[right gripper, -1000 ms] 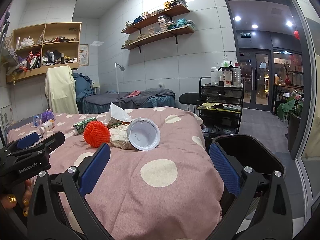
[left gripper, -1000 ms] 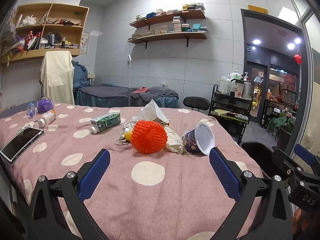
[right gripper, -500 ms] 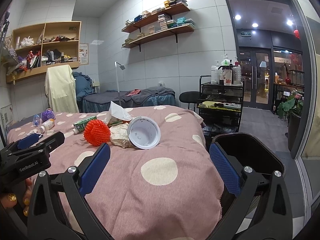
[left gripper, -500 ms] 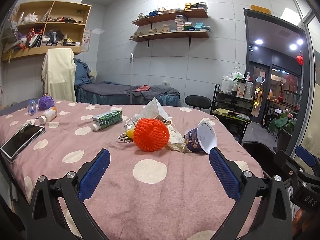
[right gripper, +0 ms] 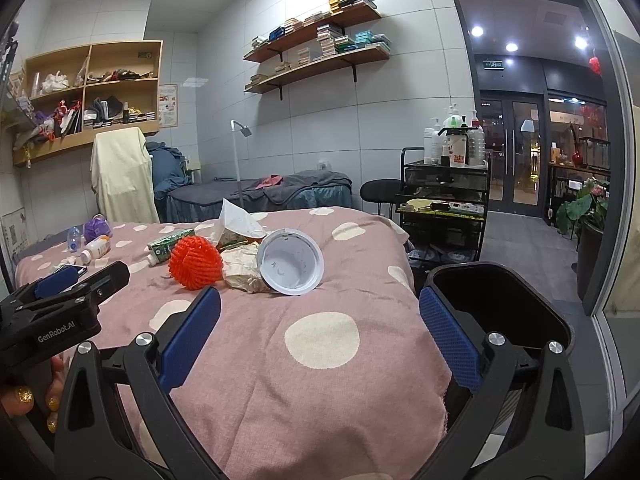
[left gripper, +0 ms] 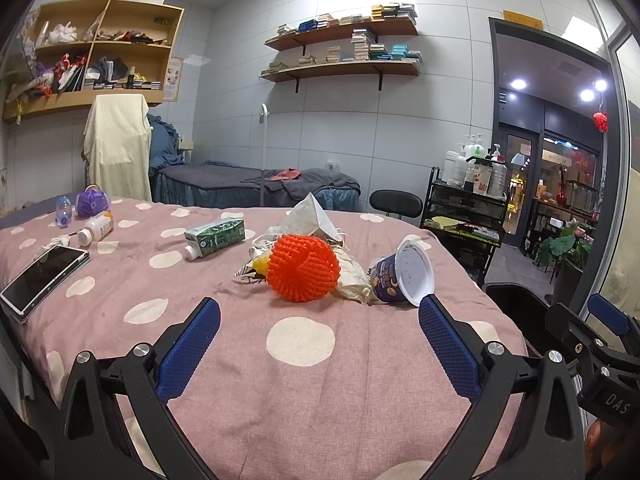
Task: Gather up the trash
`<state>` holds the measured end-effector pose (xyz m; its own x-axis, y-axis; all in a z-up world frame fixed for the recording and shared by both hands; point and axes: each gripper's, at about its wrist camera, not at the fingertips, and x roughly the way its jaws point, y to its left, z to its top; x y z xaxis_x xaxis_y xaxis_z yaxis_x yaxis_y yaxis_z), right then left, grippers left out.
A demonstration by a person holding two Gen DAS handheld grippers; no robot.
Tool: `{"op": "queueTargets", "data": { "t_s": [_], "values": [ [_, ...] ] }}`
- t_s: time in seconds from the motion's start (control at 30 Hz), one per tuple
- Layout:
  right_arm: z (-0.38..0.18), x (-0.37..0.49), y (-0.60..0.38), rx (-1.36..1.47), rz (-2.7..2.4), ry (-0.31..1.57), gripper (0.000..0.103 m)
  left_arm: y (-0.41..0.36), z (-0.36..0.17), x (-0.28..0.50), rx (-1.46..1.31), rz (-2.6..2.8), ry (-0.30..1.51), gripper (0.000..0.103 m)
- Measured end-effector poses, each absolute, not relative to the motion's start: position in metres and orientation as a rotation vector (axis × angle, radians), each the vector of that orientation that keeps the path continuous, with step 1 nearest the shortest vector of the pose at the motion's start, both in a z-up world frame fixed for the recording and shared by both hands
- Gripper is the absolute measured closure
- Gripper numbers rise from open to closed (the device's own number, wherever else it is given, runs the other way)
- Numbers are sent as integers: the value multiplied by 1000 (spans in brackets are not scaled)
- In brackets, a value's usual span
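Both claws have crept slightly nearer the orange mesh ball (left gripper: pixel 302 267). Left claw (left gripper: pixel 319 342) and right claw (right gripper: pixel 320 332) gape wide, empty. Just right of the ball, touching crumpled paper (left gripper: pixel 352 276), lies the tipped cup (left gripper: pixel 402 273); bin (right gripper: pixel 496 304) further right.

I see a phone (left gripper: pixel 44 274) on the spotted bedspread (left gripper: pixel 300 380), near a pill bottle (left gripper: pixel 96 229); a black cart (right gripper: pixel 444 200) stands beyond.

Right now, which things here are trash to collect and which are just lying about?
Likely for the job: cup, orange net, crumpled paper, mask, carton, black bin.

Lying about: phone, pill bottle, purple item.
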<state>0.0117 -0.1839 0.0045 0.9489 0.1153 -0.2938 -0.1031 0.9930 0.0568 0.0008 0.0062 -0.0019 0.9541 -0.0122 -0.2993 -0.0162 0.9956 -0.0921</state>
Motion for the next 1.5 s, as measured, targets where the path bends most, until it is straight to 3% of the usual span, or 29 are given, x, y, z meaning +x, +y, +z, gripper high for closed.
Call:
{"op": "queueTargets", "data": {
  "t_s": [1.5],
  "values": [
    [-1,19,-184,44,120,333,5,11,-8,7,-114,14,361,6]
  ]
}}
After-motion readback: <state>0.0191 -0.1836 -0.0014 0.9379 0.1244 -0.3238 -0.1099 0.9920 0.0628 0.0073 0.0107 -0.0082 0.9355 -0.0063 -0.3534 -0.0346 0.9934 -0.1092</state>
